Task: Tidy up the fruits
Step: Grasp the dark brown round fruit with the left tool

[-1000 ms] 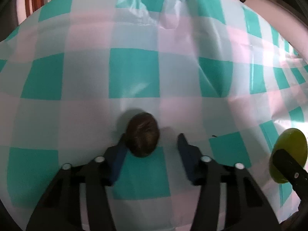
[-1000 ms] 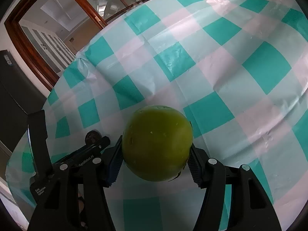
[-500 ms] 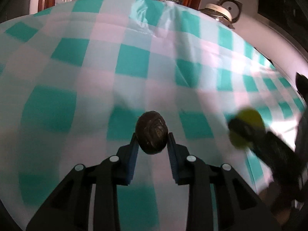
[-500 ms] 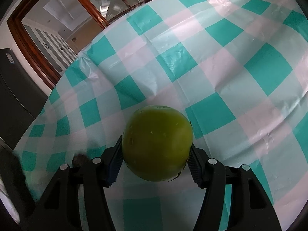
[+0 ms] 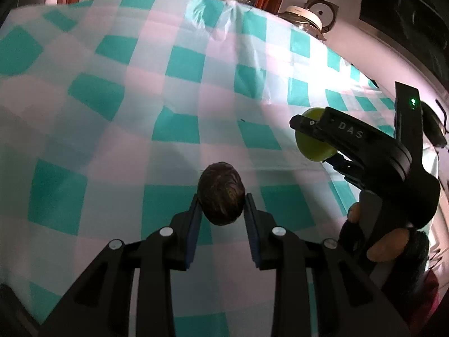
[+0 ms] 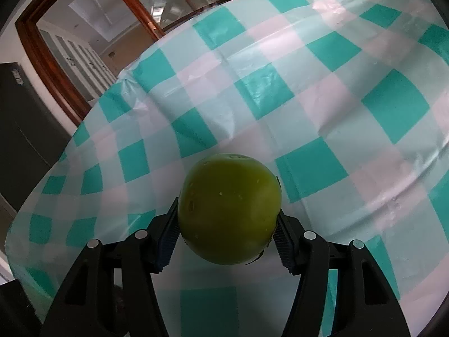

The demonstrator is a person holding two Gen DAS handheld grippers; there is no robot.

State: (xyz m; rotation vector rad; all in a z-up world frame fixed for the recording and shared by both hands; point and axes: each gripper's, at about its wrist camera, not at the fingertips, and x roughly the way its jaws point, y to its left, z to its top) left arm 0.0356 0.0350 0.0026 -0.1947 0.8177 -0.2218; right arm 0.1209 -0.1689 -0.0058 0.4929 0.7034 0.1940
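My left gripper (image 5: 221, 210) pinches a small dark brown fruit (image 5: 220, 193) between its blue pads, held above the teal-and-white checked tablecloth (image 5: 112, 129). My right gripper (image 6: 228, 230) clamps a green apple (image 6: 229, 209) on both sides, also over the cloth. From the left wrist view I see the right gripper off to the right, apple (image 5: 314, 143) at its tip, and the right hand (image 5: 384, 241) in a dark fingerless glove wrapped around the handle. A kettle (image 5: 306, 18) stands past the table's far edge.
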